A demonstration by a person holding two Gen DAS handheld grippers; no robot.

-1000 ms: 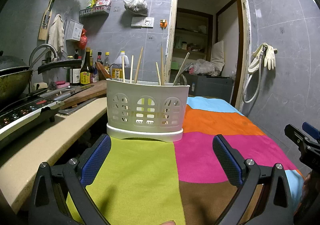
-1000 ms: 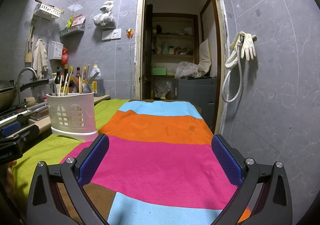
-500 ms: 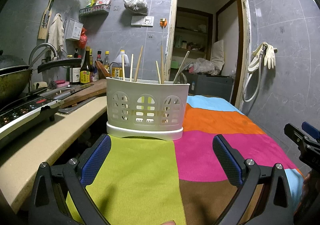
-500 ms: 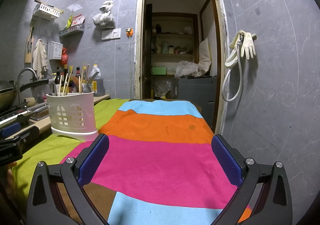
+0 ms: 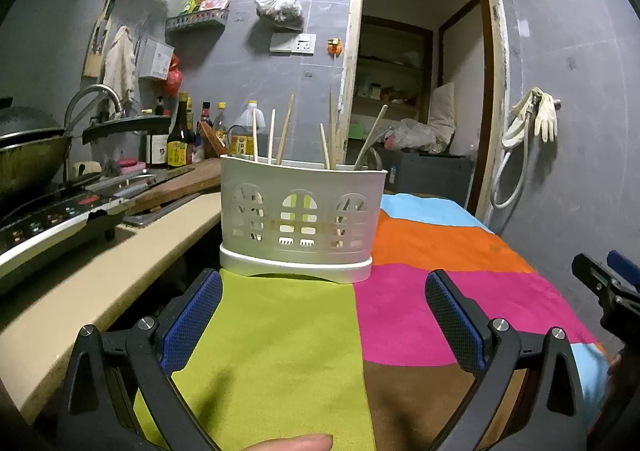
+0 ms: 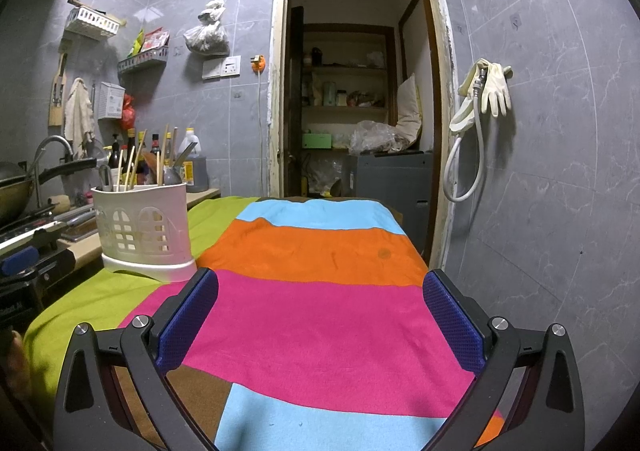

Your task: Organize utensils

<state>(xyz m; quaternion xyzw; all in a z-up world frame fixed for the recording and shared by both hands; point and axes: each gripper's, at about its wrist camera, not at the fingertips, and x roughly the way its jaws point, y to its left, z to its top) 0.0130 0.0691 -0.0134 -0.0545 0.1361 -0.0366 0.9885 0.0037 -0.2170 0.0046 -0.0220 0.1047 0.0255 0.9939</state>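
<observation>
My left gripper (image 5: 322, 315): jaws wide apart, empty.
My right gripper (image 6: 320, 315): same.
Utensil caddy (image 5: 302, 219): chopsticks (image 5: 285, 135) upright, lower ends hidden.
Bottle labels (image 5: 177, 153): unreadable.

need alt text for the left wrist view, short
A white utensil holder with chopsticks standing in it sits on a colourful striped cloth, straight ahead of the open, empty left gripper. A kitchen counter with a wok and bottles runs along the left.
</observation>
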